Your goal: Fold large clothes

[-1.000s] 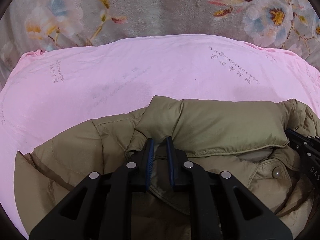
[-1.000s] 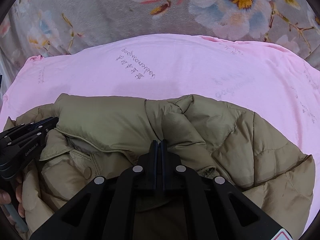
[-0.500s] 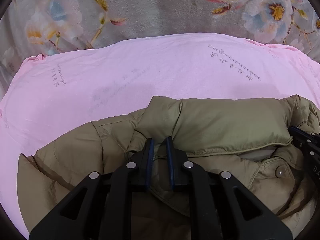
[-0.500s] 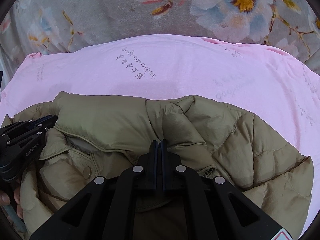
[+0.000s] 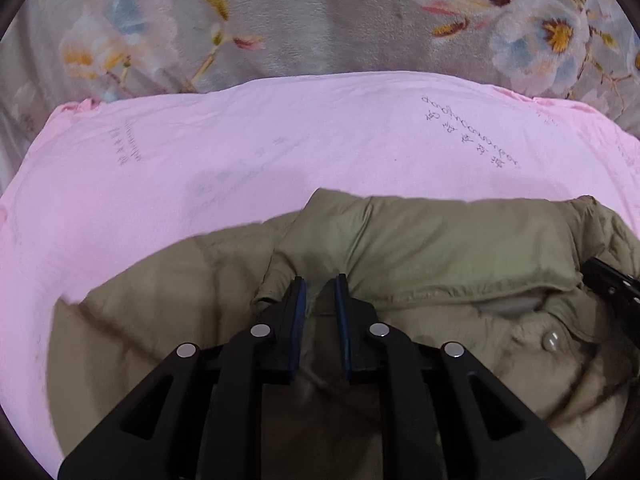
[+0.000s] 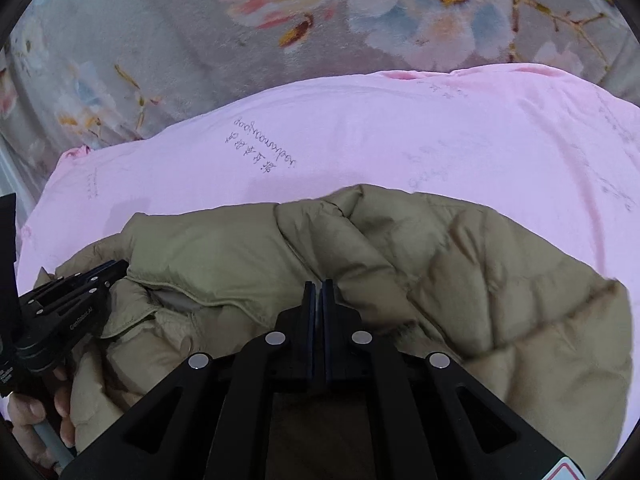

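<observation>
Left wrist: we see a pink sheet [image 5: 280,152] over a grey floral blanket [image 5: 320,20]. The olive puffer jacket [image 5: 440,240] lies on the sheet's near part. Left claw [image 5: 320,292] sits narrow, fabric at the collar between its fingers; right claw [image 5: 612,284] pokes in at the jacket's right edge.

Right wrist: same pink sheet [image 6: 400,132], blanket [image 6: 160,20] beyond. Right claw [image 6: 319,292] is clamped on the jacket [image 6: 480,272] fold. Left claw [image 6: 80,288] is at the jacket's left edge.
</observation>
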`<state>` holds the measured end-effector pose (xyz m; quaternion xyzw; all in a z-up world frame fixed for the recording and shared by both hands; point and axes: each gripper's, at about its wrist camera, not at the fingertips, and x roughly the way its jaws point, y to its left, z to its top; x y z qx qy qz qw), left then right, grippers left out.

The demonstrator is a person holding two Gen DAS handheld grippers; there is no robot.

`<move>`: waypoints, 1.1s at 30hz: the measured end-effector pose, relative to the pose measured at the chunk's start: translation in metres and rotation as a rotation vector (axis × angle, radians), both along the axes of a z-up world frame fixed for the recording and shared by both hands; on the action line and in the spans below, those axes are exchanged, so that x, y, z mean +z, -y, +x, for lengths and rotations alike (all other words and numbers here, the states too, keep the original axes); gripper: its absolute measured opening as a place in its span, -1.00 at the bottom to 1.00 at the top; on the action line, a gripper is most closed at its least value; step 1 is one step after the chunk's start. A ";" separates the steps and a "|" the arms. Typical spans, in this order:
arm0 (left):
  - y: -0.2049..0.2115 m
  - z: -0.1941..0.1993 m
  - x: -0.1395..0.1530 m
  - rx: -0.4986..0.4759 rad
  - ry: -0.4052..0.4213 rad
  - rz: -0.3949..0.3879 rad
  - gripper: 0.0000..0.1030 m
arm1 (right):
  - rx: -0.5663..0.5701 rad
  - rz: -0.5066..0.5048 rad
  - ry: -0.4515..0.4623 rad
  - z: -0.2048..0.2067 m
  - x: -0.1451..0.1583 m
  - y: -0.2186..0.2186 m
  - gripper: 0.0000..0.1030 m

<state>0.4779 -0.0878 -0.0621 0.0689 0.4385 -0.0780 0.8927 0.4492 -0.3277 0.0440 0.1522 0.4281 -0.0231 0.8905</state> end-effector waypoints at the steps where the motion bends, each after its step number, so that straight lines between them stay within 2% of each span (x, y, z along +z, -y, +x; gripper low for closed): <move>1: -0.004 -0.012 0.006 0.013 -0.001 -0.005 -0.31 | -0.013 0.018 0.018 -0.020 0.011 0.005 -0.71; 2: -0.011 -0.028 0.015 0.031 0.012 -0.012 0.15 | -0.008 0.033 0.045 -0.038 0.018 0.009 -0.51; 3: -0.018 -0.046 0.022 0.028 0.029 -0.035 0.29 | -0.002 0.044 0.074 -0.061 0.025 0.014 -0.42; 4: -0.023 -0.062 0.029 0.019 0.042 -0.049 0.33 | 0.000 0.045 0.098 -0.088 0.034 0.019 -0.41; 8: -0.047 -0.123 0.045 0.004 0.030 -0.062 0.33 | -0.006 0.011 0.117 -0.168 0.049 0.038 -0.36; 11: -0.069 -0.168 0.055 -0.004 0.000 -0.120 0.34 | -0.019 -0.003 0.107 -0.229 0.049 0.053 -0.29; 18: -0.122 -0.259 0.050 0.013 -0.105 -0.174 0.34 | -0.084 -0.012 0.023 -0.355 0.024 0.077 -0.01; 22: -0.164 -0.304 0.051 0.063 -0.141 -0.251 0.35 | -0.085 0.058 -0.025 -0.425 0.007 0.080 0.12; 28: -0.203 -0.361 0.037 0.112 -0.213 -0.339 0.35 | -0.058 0.142 -0.079 -0.485 -0.016 0.073 0.12; 31: -0.210 -0.381 0.025 0.107 -0.272 -0.435 0.35 | -0.054 0.183 -0.065 -0.497 -0.019 0.062 0.16; 33: -0.210 -0.391 0.024 0.112 -0.261 -0.474 0.36 | -0.054 0.244 -0.051 -0.499 -0.022 0.058 0.17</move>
